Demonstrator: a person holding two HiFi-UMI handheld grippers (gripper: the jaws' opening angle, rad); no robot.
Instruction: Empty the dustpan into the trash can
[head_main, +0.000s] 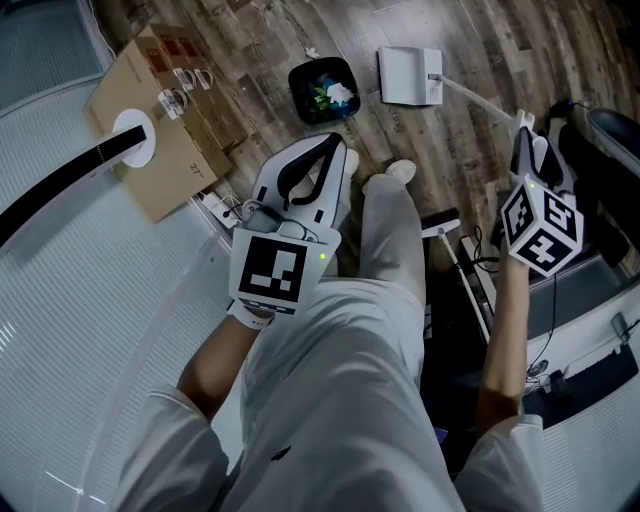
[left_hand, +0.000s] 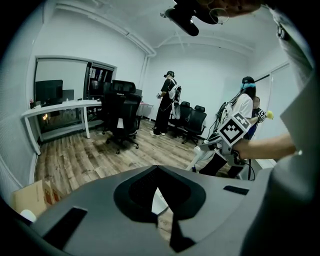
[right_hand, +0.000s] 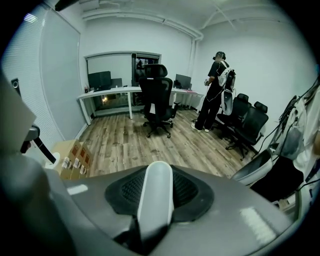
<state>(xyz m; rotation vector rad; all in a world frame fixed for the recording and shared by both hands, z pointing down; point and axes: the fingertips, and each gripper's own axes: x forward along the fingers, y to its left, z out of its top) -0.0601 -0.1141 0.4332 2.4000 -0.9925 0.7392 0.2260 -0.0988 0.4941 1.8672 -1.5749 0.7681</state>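
Observation:
The white dustpan (head_main: 408, 75) lies flat on the wooden floor, just right of the small black trash can (head_main: 322, 92), which holds blue, white and green scraps. The pan's long white handle (head_main: 480, 100) runs back to my right gripper (head_main: 527, 140), which is shut on it; in the right gripper view the handle (right_hand: 156, 200) stands between the jaws of the right gripper (right_hand: 157, 170). My left gripper (head_main: 336, 150) hangs above my shoes, short of the can, shut with nothing in it. The left gripper view shows the left gripper (left_hand: 158, 172) closed.
A cardboard box (head_main: 160, 125) with a white roll (head_main: 133, 135) on it lies at the left. A broom (head_main: 445, 232) and cables lie by my right leg. Black office chairs (right_hand: 158, 97), a white desk (right_hand: 112, 92) and a standing person (right_hand: 214, 92) are further off.

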